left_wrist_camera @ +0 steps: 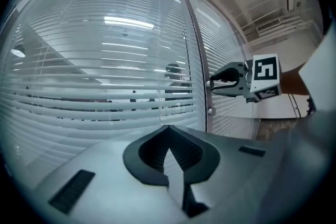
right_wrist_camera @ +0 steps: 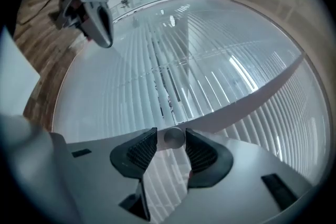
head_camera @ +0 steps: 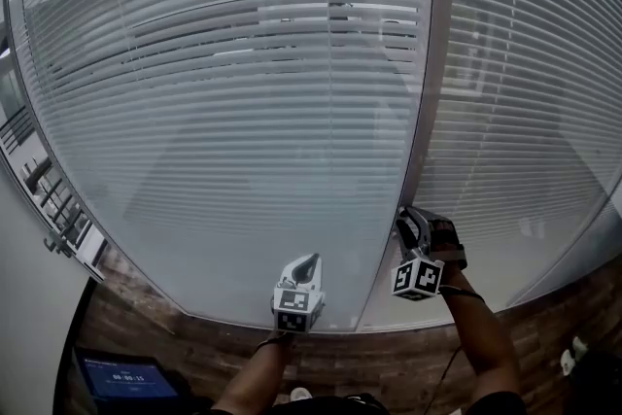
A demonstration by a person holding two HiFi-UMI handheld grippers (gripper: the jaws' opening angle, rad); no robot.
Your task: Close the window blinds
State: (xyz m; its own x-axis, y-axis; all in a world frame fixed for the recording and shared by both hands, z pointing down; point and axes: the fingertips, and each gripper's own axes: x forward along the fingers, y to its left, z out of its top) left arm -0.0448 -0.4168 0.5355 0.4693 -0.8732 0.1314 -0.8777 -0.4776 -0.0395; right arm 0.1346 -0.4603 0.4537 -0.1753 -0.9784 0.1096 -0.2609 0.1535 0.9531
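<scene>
A person stands at a glass partition with slatted window blinds [head_camera: 224, 92] sealed behind the glass, holding a gripper in each hand. The head view looks down on both forearms at the bottom of the frame.

The right gripper [head_camera: 406, 219], lower right of centre, reaches to the vertical frame post [head_camera: 428, 92] between the two panes. In the right gripper view its jaws stand apart around a small round metal knob [right_wrist_camera: 174, 137], low in the middle of the frame. The knob sits between the ribbed pads with a thin gap showing on its left side, so the pads bracket it and do not seem to clamp it.

The left gripper [head_camera: 311, 259], bottom centre, points at the left pane. Its jaws meet at the tips and it holds nothing. In its own view the knob [left_wrist_camera: 210, 111] shows right of centre on the post, just below the right gripper [left_wrist_camera: 212, 81].

The slats in the left pane lie tilted, with dark shapes visible between them, so the blinds look only partly closed.

The step in hand appears to be working the knob that tilts the slats. The next move likely calls for squeezing the pads squarely on the knob, then rolling the wrist to turn it. Which way closes the slats cannot be told.
</scene>
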